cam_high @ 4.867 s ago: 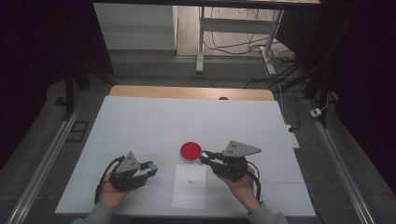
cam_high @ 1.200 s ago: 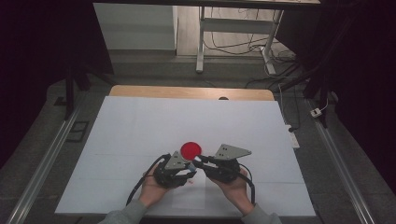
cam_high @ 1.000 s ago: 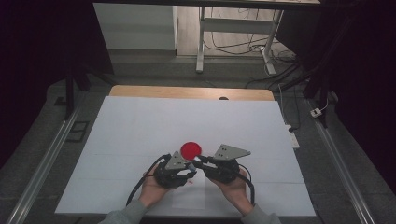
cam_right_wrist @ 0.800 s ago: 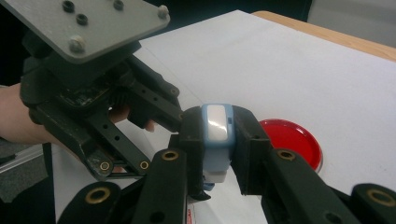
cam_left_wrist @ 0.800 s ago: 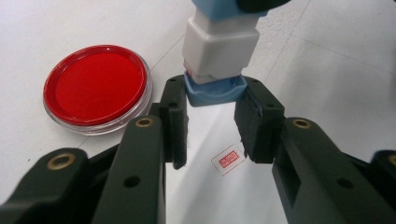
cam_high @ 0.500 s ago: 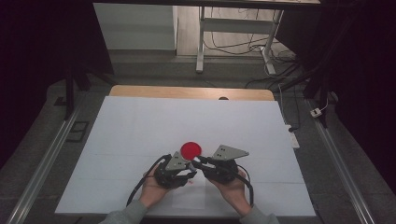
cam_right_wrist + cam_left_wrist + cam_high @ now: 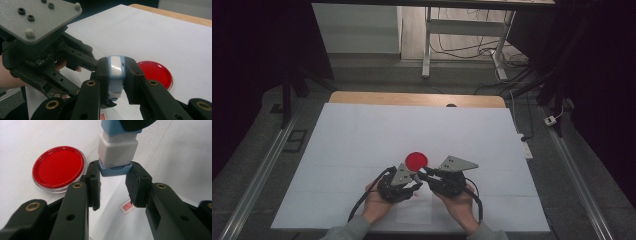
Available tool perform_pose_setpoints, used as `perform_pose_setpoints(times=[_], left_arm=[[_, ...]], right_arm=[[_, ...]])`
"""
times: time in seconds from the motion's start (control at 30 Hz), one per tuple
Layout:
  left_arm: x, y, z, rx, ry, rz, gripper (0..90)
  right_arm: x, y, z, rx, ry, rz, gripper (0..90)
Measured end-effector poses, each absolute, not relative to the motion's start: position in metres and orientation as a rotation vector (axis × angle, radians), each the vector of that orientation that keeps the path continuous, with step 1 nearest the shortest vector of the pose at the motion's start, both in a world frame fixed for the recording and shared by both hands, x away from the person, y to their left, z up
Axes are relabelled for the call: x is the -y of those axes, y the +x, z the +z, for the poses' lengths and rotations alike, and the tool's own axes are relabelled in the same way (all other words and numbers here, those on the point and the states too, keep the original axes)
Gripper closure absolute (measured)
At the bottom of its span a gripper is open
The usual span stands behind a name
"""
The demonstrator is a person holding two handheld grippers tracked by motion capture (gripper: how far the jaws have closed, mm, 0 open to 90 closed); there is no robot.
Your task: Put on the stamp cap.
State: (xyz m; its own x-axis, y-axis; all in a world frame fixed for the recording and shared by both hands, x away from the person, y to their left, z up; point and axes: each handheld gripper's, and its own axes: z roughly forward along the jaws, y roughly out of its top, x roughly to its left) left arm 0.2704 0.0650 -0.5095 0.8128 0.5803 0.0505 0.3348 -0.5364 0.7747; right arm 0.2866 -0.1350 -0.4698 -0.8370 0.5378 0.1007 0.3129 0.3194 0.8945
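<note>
The right hand-held gripper (image 7: 115,82) is closed on a small stamp (image 7: 115,75), a blue and white block that its two black pads clamp from either side near the blue top. The left hand-held gripper (image 7: 113,183) meets the same stamp (image 7: 117,151) at its other end: its pads sit against the sides of the blue base rim, so both tools grip the one stamp between them, with narrow jaws on each.

In the high view the left hand-held gripper (image 7: 409,181) and the right hand-held gripper (image 7: 426,176) point toward each other near the front middle of the bench (image 7: 362,135), each held in a hand coming up from the bottom edge. The stamp itself is too small to make out there.

Just beyond the jaws lies a round red ink pad (image 7: 416,160) in a clear dish, flat on the white bench cover and apart from the stamp. The left gripper view shows this ink pad (image 7: 58,168) to the left of the jaws.

Under the grippers lies a white sheet of paper (image 7: 417,212) with a small red rectangular print (image 7: 128,206) on it, seen just below the stamp.
</note>
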Motion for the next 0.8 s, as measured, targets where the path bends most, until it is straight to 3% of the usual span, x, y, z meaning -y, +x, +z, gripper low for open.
perform_pose_setpoints(times=[0.8], left_arm=[[-0.0642, 0.2695, -0.5105, -0.679, 2.188, 0.428, 64.9]], right_arm=[[0.1320, 0.2836, -0.4718, -2.349, 0.855, 1.502, 74.8]])
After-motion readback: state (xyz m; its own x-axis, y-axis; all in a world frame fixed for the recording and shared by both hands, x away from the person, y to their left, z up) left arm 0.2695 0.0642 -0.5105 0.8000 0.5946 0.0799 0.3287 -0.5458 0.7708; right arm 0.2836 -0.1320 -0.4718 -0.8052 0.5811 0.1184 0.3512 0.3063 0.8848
